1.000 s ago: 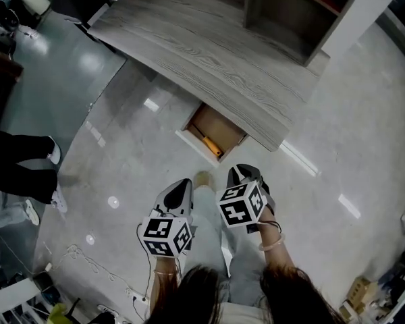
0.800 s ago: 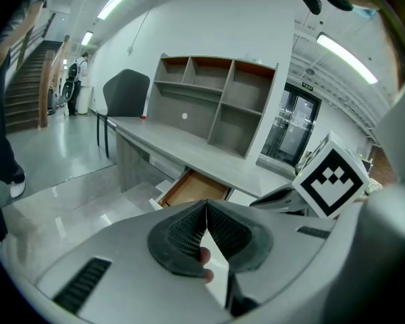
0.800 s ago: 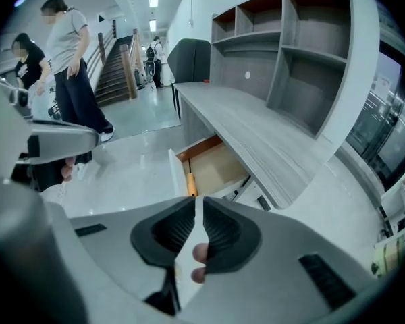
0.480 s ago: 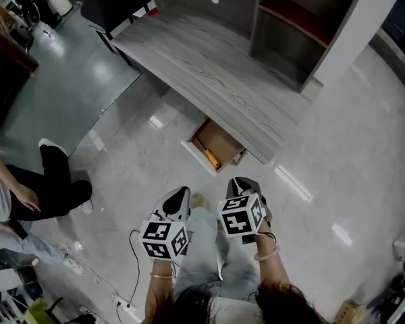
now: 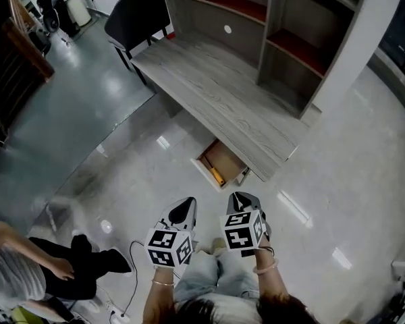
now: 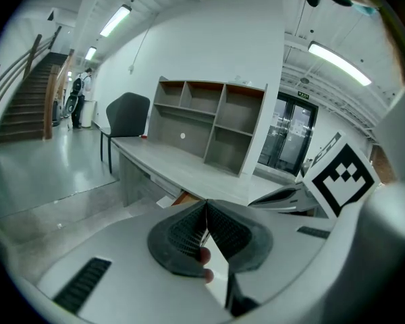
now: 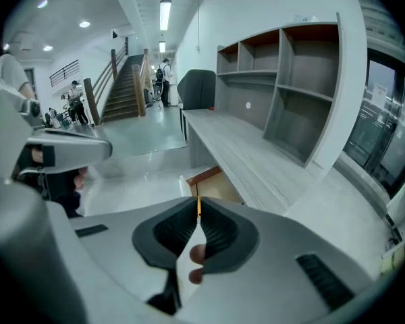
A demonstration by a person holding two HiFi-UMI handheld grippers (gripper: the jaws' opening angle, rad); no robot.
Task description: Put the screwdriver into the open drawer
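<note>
A wooden drawer (image 5: pixel 224 159) stands pulled out from under the grey desk (image 5: pixel 216 93). The screwdriver (image 5: pixel 217 175), with an orange-yellow handle, lies inside it near the front. Both grippers hover over the floor, short of the drawer and apart from it. My left gripper (image 5: pixel 188 202) is shut with nothing between its pads. My right gripper (image 5: pixel 237 196) is shut and empty too. In the left gripper view the jaws (image 6: pixel 206 206) meet, with the desk beyond. In the right gripper view the shut jaws (image 7: pixel 198 214) point at the drawer (image 7: pixel 212 184), where the screwdriver (image 7: pixel 198 206) shows as an orange sliver.
A shelf unit (image 5: pixel 293 42) stands on the desk's far side and a black chair (image 5: pixel 138 19) at its left end. A person (image 5: pixel 47 279) sits on the floor at lower left, beside a cable (image 5: pixel 131 275). Stairs (image 6: pixel 23 110) rise at far left.
The head view has backed away, so the desk and drawer look smaller and farther. Both grippers stayed shut and sit lower in the frame. The person at left has shifted.
</note>
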